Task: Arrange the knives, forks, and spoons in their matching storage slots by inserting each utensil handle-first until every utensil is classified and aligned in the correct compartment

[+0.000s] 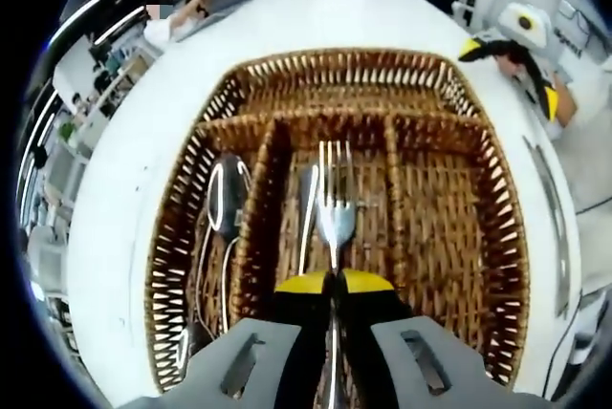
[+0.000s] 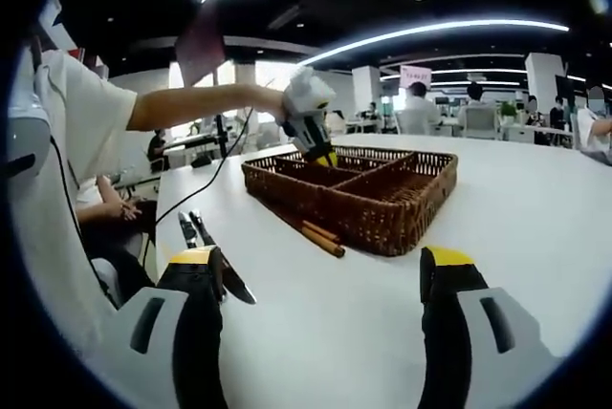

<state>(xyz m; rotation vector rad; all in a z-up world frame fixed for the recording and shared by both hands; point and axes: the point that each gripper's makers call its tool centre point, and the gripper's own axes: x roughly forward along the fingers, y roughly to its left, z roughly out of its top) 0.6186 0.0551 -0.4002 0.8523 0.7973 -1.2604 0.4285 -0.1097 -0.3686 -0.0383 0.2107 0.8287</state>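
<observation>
The fork (image 1: 335,201) is pinched by its handle in the left claw (image 1: 334,283), with its prongs pointing to the far side, and it hangs over the middle slot of the woven basket (image 1: 507,237). A knife (image 1: 307,210) lies in that same middle slot, just to the left of the fork. A spoon (image 1: 226,194) lies in the left slot, and the right slot looks bare. So I think the step now is putting the fork down, and the thing to get right is which slot. The middle one already has a knife, so the fork may belong in the right slot; I would slide it right, over the wicker wall, before letting go. Keep it low and straight along the slot, handle toward the near end, so it lies flat and does not lean on the wall. In the right gripper view the basket sits far off on the white counter (image 2: 535,237), and the left claw is above it. Two brown chopsticks (image 2: 311,233) lie on the counter touching the near side of the basket. The right claw (image 2: 320,280) is wide apart and holds nothing, low over the counter. More knives (image 2: 215,256) lie on the counter just by its left jaw. Those look like the next ones to pick up.
</observation>
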